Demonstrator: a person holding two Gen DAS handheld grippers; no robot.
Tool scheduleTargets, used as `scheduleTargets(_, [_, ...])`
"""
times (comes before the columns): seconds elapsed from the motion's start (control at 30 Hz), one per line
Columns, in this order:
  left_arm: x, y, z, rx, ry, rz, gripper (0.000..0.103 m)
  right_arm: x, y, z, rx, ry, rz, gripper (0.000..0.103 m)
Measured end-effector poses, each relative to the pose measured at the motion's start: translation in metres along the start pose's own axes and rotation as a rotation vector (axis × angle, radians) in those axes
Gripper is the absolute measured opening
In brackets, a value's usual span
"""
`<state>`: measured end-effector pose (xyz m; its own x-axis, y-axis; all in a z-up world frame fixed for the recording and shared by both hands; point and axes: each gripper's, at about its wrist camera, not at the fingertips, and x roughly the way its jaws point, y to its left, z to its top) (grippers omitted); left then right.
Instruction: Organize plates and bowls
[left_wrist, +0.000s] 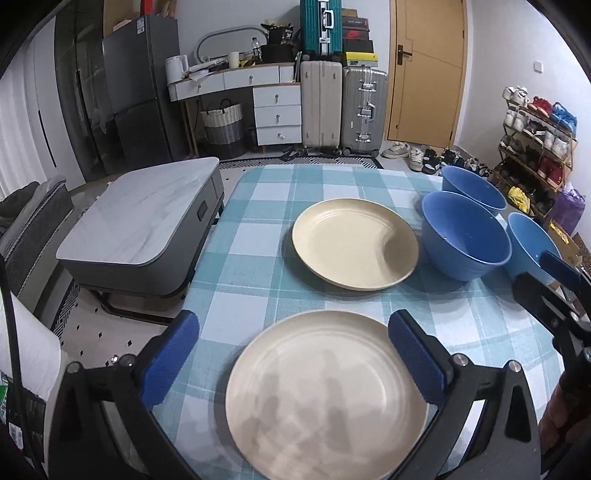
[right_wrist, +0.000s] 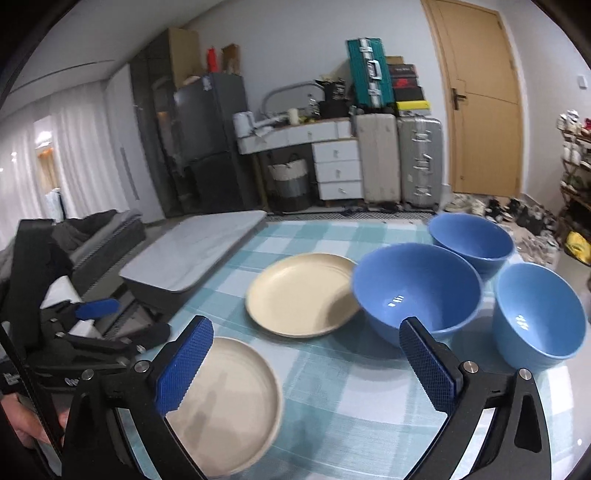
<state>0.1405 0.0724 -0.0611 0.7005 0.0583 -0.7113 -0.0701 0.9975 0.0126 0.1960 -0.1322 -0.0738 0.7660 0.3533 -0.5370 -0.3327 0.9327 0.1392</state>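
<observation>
Blue-and-white checked tablecloth (left_wrist: 258, 236) over the table; low grey marble-topped table (left_wrist: 144, 221) just beside it on the left; dark fridge (left_wrist: 138, 74) against the back wall; white drawer unit (left_wrist: 277, 114) with a woven basket (left_wrist: 223, 122) tucked beside it; beige suitcase (left_wrist: 320, 103) and silver suitcase (left_wrist: 364, 110) upright side by side, teal case (left_wrist: 319, 26) stacked above; wooden door (left_wrist: 424, 70); crowded shoe rack (left_wrist: 535, 136) far right.

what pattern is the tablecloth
Light blue and white checks on the tablecloth, clearest in the left wrist view.
</observation>
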Motion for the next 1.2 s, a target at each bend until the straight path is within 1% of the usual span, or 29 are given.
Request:
scheduleTargets(0.13, [0.014,0.004,0.01,-0.002,0.017,0.006,0.103,0.001,-0.007,0.0,0.027,-0.011,-0.005,0.102])
scheduleTargets(0.2, [0.024,0.005,0.016,0.009,0.039,0.009,0.103,0.001,-0.009,0.001,0.04,-0.019,-0.012,0.102])
scheduleTargets(0.27, [0.036,0.005,0.022,0.028,0.074,-0.007,0.103,0.002,-0.011,0.002,0.057,-0.014,-0.008,0.102])
scheduleTargets(0.37, [0.054,0.007,0.035,0.057,0.097,-0.004,0.103,0.005,-0.012,0.002,0.064,-0.011,-0.01,0.102])
scheduleTargets(0.53, [0.09,0.008,0.058,0.099,0.143,-0.033,0.103,0.012,-0.012,0.0,0.052,-0.01,-0.015,0.102])
scheduleTargets(0.57, [0.1,0.008,0.063,0.107,0.166,-0.036,0.103,0.014,-0.012,0.0,0.048,-0.007,-0.02,0.102])
scheduleTargets(0.6, [0.107,0.009,0.065,0.106,0.183,-0.032,0.103,0.017,-0.012,0.001,0.045,-0.005,-0.024,0.102])
scheduleTargets(0.77, [0.143,0.005,0.077,0.118,0.259,-0.09,0.103,0.028,-0.015,0.001,0.039,0.003,-0.02,0.102])
scheduleTargets(0.87, [0.161,0.005,0.084,0.107,0.293,-0.098,0.103,0.038,-0.018,0.001,0.05,0.021,-0.008,0.102])
scheduleTargets(0.93, [0.168,0.004,0.087,0.104,0.297,-0.101,0.102,0.044,-0.021,0.0,0.066,0.03,-0.004,0.102])
scheduleTargets(1.03, [0.178,-0.001,0.089,0.129,0.302,-0.097,0.102,0.055,-0.024,-0.002,0.074,0.049,-0.01,0.102])
scheduleTargets(1.13, [0.188,-0.004,0.089,0.14,0.315,-0.097,0.1,0.063,-0.029,-0.004,0.084,0.067,-0.011,0.102])
scheduleTargets(1.2, [0.195,-0.003,0.09,0.133,0.328,-0.11,0.098,0.067,-0.032,-0.004,0.089,0.075,-0.013,0.102])
